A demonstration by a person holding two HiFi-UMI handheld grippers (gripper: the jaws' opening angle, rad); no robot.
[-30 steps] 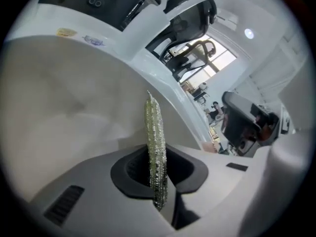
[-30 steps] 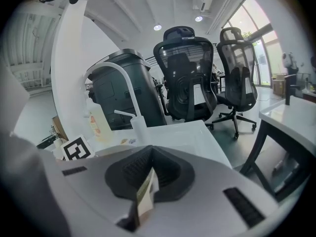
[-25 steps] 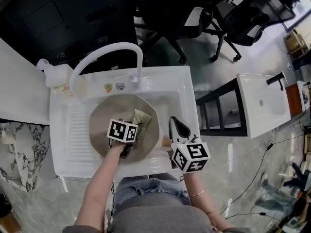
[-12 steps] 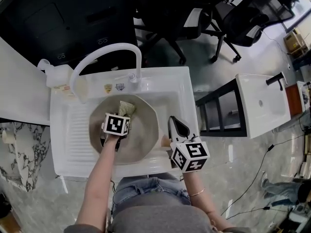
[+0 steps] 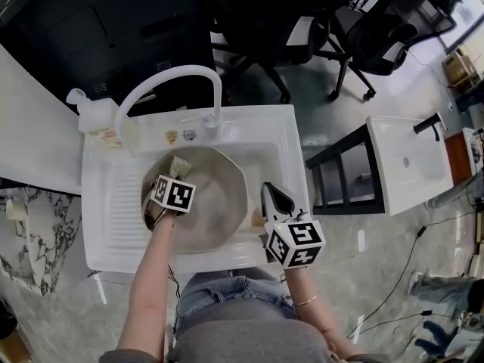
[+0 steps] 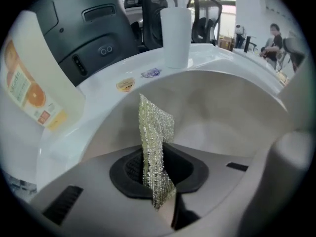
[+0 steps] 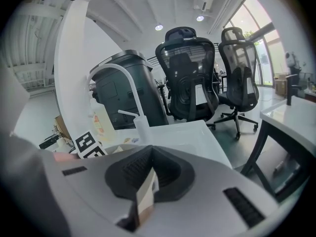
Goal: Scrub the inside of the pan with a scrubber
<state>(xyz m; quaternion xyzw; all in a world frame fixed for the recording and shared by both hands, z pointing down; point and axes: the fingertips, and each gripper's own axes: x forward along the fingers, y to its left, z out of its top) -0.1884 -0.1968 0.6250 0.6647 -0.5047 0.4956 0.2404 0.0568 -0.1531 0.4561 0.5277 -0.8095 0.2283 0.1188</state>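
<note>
In the pan (image 5: 224, 203), scrubber (image 5: 179, 165) mostly out of sight under left tool (image 5: 174, 177).

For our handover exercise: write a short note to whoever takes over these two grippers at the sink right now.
Left gripper: shut on scrubber, inside the pan, by its far-left wall.
Right gripper: shut on the handle at the pan's right side, steadying it.
Pan sits in the sink.
Done: pan placed, both grips made.
To do: scrub the pan's inside. How much is already clean cannot be told.
</note>
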